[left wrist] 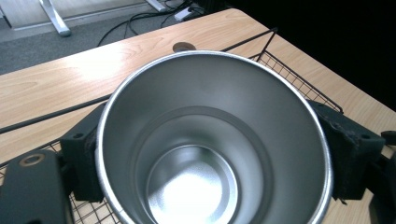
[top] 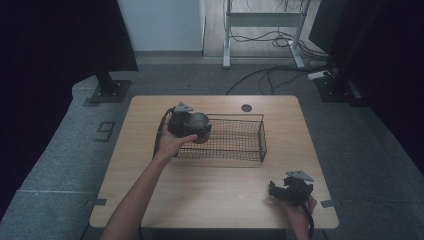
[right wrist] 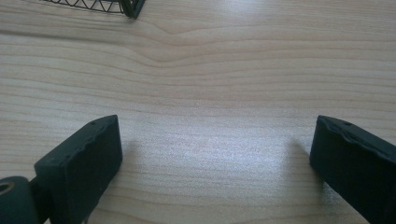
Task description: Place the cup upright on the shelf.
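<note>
Cup (left wrist: 212, 154): round steel cup, smooth brushed inner wall with a stepped ring near the bottom; held over the left end of the basket.
Left tongs (left wrist: 212, 158): black padded jaws pinching the cup's sides.
Basket (top: 239, 142): oblong, black wire mesh, on the bench.
Bench (top: 220, 190): pale wood grain, round dark hole at the far edge.
Right tongs (right wrist: 215, 158): black ridged jaws spread wide, low over bare wood.
</note>
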Tool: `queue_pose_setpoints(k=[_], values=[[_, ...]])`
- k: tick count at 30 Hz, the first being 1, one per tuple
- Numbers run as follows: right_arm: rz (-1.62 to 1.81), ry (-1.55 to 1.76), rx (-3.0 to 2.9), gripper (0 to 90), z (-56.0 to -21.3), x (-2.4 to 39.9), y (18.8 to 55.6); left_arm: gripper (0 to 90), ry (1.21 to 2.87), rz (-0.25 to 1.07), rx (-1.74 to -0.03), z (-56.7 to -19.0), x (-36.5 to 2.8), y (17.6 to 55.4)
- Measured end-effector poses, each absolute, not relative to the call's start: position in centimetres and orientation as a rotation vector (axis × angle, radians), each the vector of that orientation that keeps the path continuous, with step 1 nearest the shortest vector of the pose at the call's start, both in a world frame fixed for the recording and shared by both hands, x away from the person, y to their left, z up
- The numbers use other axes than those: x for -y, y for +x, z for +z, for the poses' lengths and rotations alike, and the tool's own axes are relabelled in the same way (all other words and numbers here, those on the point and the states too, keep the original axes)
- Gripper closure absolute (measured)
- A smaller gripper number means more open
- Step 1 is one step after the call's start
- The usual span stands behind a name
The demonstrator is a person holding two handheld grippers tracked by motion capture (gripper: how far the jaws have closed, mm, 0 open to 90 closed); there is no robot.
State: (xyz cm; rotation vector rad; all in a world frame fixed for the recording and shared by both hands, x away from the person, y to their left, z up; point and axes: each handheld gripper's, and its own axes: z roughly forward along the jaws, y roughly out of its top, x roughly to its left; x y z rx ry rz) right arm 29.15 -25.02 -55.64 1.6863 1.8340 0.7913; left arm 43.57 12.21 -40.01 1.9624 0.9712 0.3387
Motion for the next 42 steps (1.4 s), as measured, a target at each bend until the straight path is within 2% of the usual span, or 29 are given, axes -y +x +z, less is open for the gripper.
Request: queue_pose_setpoints(k=[15,42], values=[[0.792,1.687,-1.834,2.4,-55.6,25.0,29.2,14.3,1.967,0.332,-1.004,-40.6,-12.0,45.0],[0.792,1.687,-1.835,2.5,-55.6,25.1,29.2,14.3,2.034,0.284,-1.057,-44.8,-10.2,47.2]])
